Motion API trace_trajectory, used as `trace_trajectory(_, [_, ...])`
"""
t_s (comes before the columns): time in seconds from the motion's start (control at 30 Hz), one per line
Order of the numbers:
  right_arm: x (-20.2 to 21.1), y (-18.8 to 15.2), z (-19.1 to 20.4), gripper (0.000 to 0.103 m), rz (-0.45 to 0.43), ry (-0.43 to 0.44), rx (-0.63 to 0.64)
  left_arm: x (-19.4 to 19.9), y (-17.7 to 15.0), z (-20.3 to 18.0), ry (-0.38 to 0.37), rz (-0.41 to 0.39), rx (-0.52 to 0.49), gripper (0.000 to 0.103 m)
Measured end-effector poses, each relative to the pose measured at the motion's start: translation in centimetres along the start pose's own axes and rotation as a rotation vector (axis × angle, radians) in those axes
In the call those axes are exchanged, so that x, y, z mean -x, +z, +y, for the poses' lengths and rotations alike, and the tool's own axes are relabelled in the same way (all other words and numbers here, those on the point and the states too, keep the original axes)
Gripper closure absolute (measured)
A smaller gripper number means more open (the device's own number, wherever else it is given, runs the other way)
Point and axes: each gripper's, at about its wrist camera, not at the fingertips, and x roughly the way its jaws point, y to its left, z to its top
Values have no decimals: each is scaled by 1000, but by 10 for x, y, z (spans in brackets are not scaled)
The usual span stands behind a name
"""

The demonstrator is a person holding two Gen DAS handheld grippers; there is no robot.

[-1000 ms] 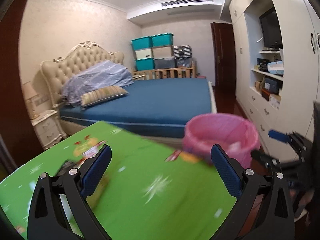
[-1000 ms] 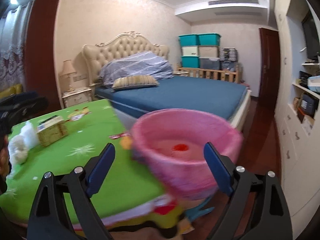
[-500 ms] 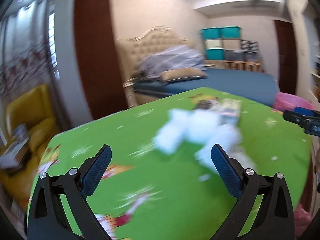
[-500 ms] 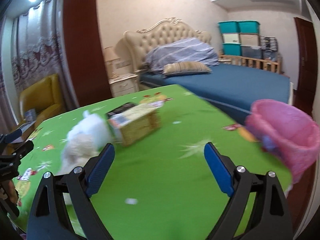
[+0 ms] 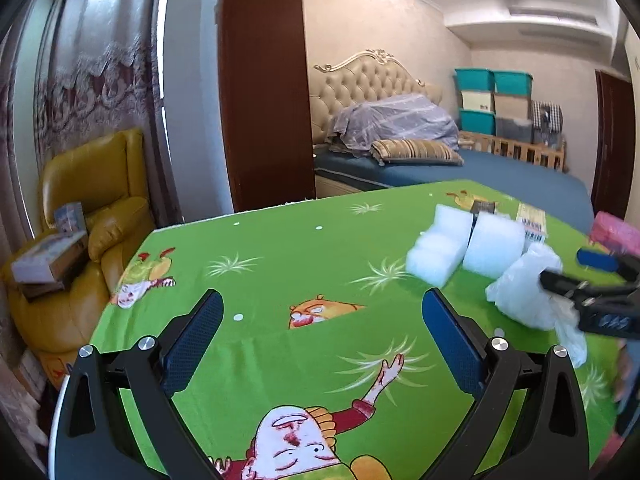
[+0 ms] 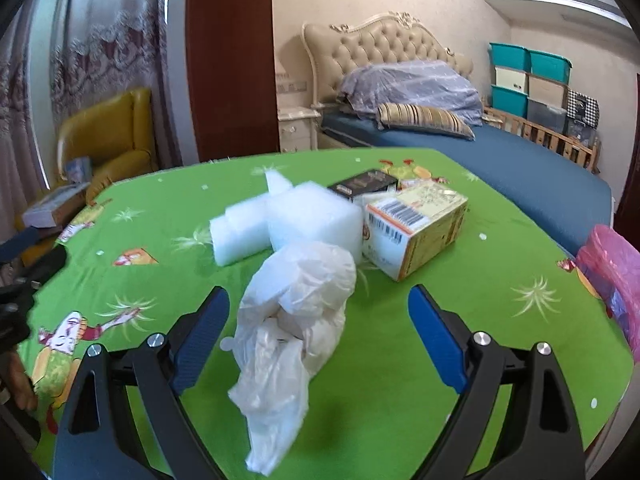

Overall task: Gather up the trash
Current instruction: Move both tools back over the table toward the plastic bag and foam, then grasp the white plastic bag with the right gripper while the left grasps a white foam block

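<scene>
Hovering wide-jawed, right gripper [image 6: 316, 330] straddling crumpled white plastic bag [image 6: 296, 308] lying near on green desk [image 6: 440, 300], probably lining up a grab; left gripper [image 5: 320, 340], jaws equally spread, holding nothing. Sitting beyond: white foam blocks [image 6: 280, 220], then barcoded box [image 6: 416, 224]; pink bin [image 6: 612, 276] waiting far right.

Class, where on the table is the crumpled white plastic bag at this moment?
In the right wrist view the plastic bag lies on the green tablecloth between the open right gripper's fingers, just in front of the white foam blocks.
</scene>
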Motion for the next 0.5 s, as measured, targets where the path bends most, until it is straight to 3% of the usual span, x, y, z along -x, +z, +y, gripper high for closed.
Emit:
trace_trajectory(0.17, [-17,0,7,15,75,-43,16,1,1,-5,12,-4,-6,8])
trace_trajectory(0.33, [-19,6,19,15,67,-63,39,2,1,-17,14,-20,-55,8])
trace_trajectory(0.5, [-26,9,25,16,87,-74,63,-2,1,-14,15,-4,-33,8])
